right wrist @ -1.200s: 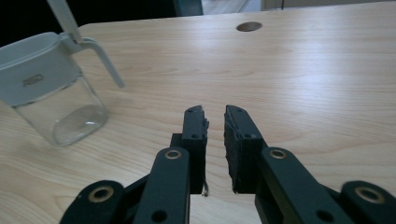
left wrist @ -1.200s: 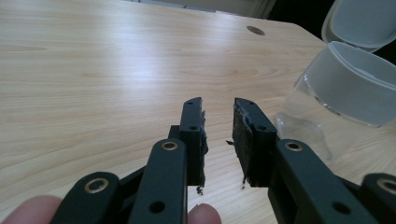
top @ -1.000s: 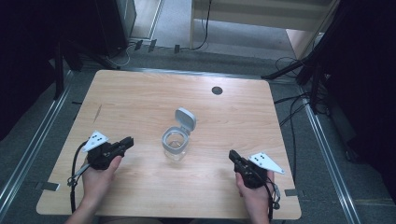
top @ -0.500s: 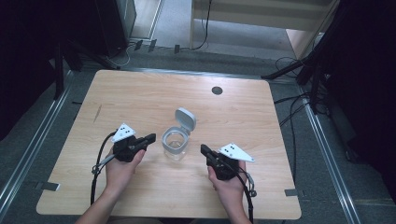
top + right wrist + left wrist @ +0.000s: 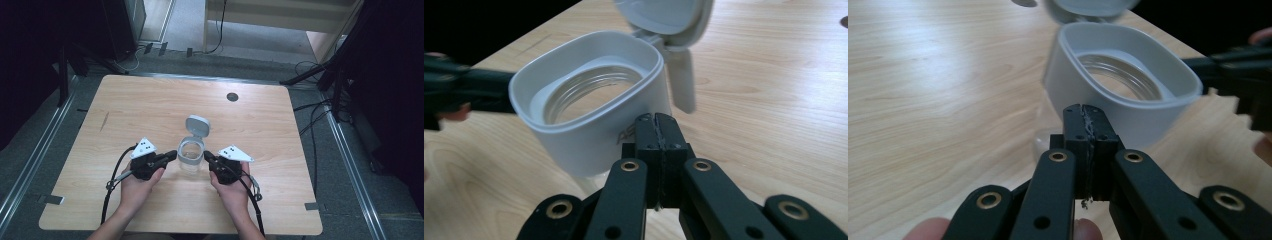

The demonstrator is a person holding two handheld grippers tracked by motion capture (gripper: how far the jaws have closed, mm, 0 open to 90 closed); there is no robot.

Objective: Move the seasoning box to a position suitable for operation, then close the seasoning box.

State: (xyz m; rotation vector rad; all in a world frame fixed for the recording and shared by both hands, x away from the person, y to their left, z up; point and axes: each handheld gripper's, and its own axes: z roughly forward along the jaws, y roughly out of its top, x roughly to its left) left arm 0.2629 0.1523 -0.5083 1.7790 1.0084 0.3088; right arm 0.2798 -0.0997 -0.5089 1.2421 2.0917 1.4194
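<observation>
High view: one clear jar [image 5: 190,156] with its one grey lid [image 5: 197,125] flipped up stands mid-table [image 5: 150,105], between two grippers. Left gripper [image 5: 171,154] and right gripper [image 5: 206,157] flank it closely, fingers pressed together, holding nothing.

This looks like a lab or recording room. A bare light-wood table [image 5: 150,110] with a round cable hole [image 5: 232,97] stands on grey carpet, framed by metal floor rails [image 5: 30,165], black stand legs [image 5: 62,70] and loose cables [image 5: 315,120].
</observation>
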